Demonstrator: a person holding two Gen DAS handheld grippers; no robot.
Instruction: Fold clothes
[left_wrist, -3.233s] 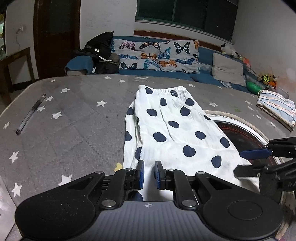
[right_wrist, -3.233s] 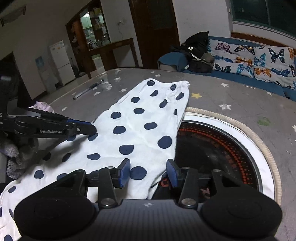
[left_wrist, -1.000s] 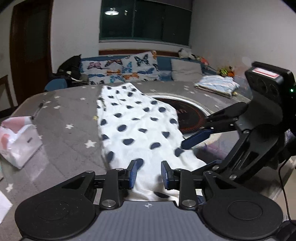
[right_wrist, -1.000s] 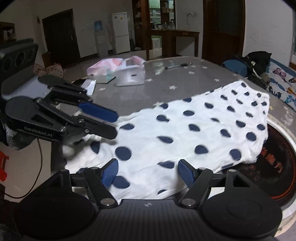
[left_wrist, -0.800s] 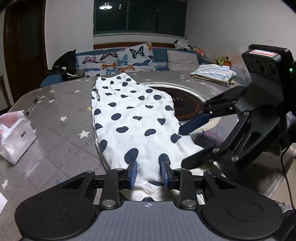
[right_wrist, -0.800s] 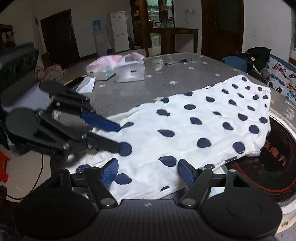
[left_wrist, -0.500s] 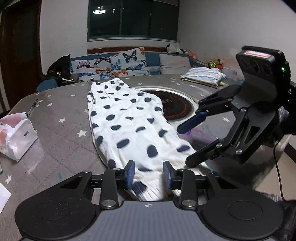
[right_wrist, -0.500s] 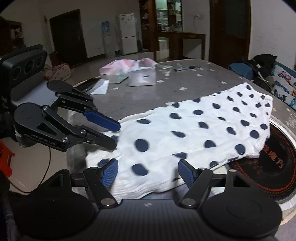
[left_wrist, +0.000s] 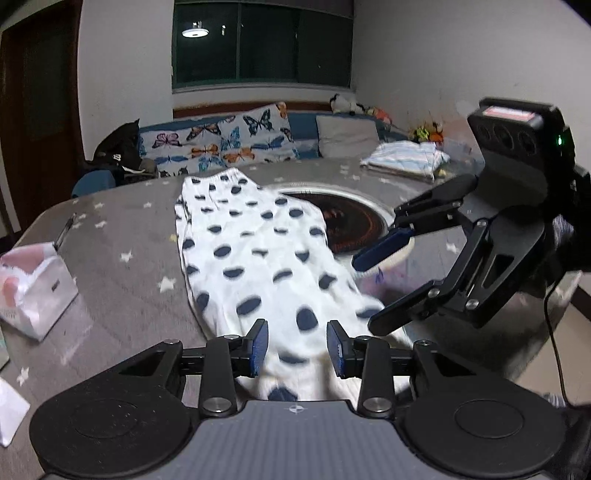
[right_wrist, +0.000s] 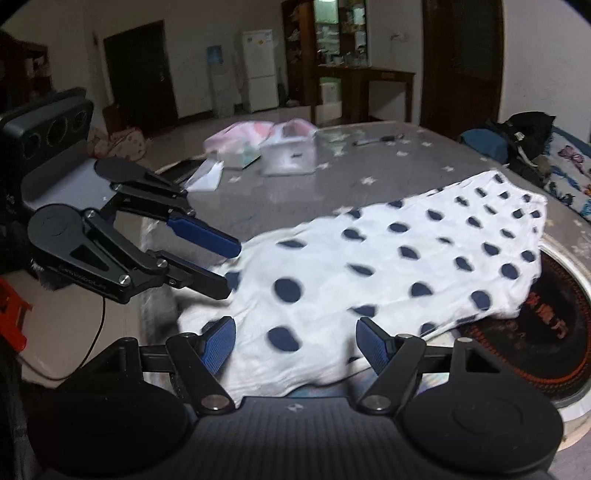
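A white garment with navy dots (left_wrist: 258, 258) lies stretched out on the grey star-print table (left_wrist: 122, 266), its waistband at the far end and its near hem at the table's front edge. My left gripper (left_wrist: 296, 347) hovers over that near hem, open, with the cloth lying loose between the blue pads. In the right wrist view the same garment (right_wrist: 388, 266) runs off to the right, and the left gripper (right_wrist: 231, 271) has its tips at the hem's left corner. My right gripper (right_wrist: 295, 343) stands wide open above the hem, holding nothing; it also shows as the right gripper (left_wrist: 364, 295) in the left wrist view.
A round dark hob (left_wrist: 347, 218) is set into the table under the garment's right edge. A tissue pack (left_wrist: 33, 284) and a pen (left_wrist: 64, 230) lie at the left, a folded striped cloth (left_wrist: 406, 158) at the far right. A sofa (left_wrist: 229, 140) stands behind.
The left jaws have spread a little wider around the hem. The garment's near end has shifted slightly and looks blurred. The right gripper stays wide open.
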